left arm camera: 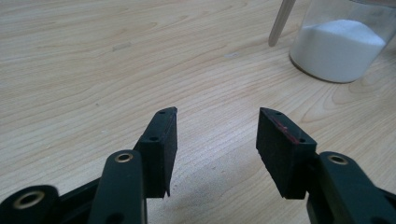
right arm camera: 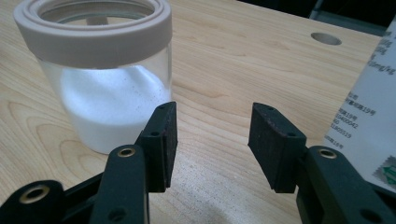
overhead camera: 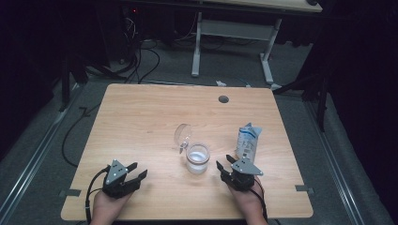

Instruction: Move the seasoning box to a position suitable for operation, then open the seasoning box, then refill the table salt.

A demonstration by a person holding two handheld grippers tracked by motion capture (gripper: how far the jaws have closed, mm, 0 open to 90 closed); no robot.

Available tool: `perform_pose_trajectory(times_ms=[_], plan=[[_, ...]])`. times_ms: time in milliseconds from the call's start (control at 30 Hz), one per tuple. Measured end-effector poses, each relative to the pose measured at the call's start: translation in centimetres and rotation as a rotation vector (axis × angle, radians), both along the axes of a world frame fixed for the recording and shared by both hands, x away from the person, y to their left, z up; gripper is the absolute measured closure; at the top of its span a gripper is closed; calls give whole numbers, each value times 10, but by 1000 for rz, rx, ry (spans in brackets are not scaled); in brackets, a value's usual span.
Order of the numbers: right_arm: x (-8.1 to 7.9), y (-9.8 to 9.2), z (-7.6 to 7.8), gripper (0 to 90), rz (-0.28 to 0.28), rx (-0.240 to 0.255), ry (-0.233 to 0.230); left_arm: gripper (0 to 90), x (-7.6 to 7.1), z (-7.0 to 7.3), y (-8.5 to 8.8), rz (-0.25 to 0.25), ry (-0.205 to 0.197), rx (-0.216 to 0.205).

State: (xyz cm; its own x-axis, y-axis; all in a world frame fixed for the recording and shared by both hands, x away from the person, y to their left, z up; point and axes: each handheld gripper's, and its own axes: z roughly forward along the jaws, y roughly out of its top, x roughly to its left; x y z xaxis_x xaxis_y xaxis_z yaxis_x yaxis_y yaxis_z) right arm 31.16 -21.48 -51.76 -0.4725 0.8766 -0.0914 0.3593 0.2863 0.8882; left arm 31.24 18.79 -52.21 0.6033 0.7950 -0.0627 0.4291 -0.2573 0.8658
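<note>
The jar (overhead camera: 197, 158) stands upright near the middle of the table (overhead camera: 141, 122), ahead of both hands and nearer the right one. The right claw (overhead camera: 223, 162) rests low at the table's near edge, just to the right of the jar and apart from it; in the right gripper view the jar (right arm camera: 105, 70) rises beyond the left-hand jaw, not between the jaws, and bare wood shows in the gap. Its jaws stand apart with nothing between them. The left claw (overhead camera: 138, 170) lies well to the left of the jar, also near the table's front edge, its jaws parted and empty; in the left gripper view the jar (left arm camera: 338, 44) sits far off at the upper right. The jar is clear glass with a pale, thick ring around its open mouth, and it holds white powder filling roughly its lower half, heaped slightly higher on one side. Its hinged glass lid (overhead camera: 182, 133) stands tipped back behind the mouth, on the far left side. A bag (overhead camera: 248, 142) in blue and white, with printed text, stands upright just right of the jar and ahead of the right claw; whether anything is in it cannot be told.
</note>
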Motion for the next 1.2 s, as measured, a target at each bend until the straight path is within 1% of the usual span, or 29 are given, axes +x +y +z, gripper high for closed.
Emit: perform_pose_trajectory(times_ms=[100, 200, 300, 400, 433, 567, 600, 733, 867, 1033, 1200], plan=[[0, 1, 0, 521, 3, -3, 5, 489, 0, 1, -1, 0, -2, -2], [-2, 1, 0, 519, 5, -11, -1, 499, 0, 3, -1, -1, -4, -16], [-2, 2, 0, 520, 5, -12, -2, 500, 3, 4, -4, -5, 0, -14], [-2, 3, -1, 520, 6, -14, 0, 511, 8, 6, -7, -5, 7, -15], [-2, 3, -1, 520, 8, -17, 2, 514, 10, 7, -9, -12, 9, -22], [-1, 4, -2, 528, 10, -19, 6, 541, 12, 11, -16, -10, -1, -18], [-1, 4, -2, 531, 8, -23, 8, 544, 13, 11, -17, -12, 3, -24], [-1, 3, -3, 540, 7, -17, 16, 568, 17, 13, -24, -11, 2, -16], [-1, 3, -2, 567, 13, -8, 22, 618, 22, 16, -30, -8, 6, -39], [-2, 4, -2, 607, 19, -6, 28, 688, 33, 23, -38, -2, 16, -67], [-1, 5, -3, 622, 24, -5, 32, 756, 42, 29, -50, -6, 18, -78]])
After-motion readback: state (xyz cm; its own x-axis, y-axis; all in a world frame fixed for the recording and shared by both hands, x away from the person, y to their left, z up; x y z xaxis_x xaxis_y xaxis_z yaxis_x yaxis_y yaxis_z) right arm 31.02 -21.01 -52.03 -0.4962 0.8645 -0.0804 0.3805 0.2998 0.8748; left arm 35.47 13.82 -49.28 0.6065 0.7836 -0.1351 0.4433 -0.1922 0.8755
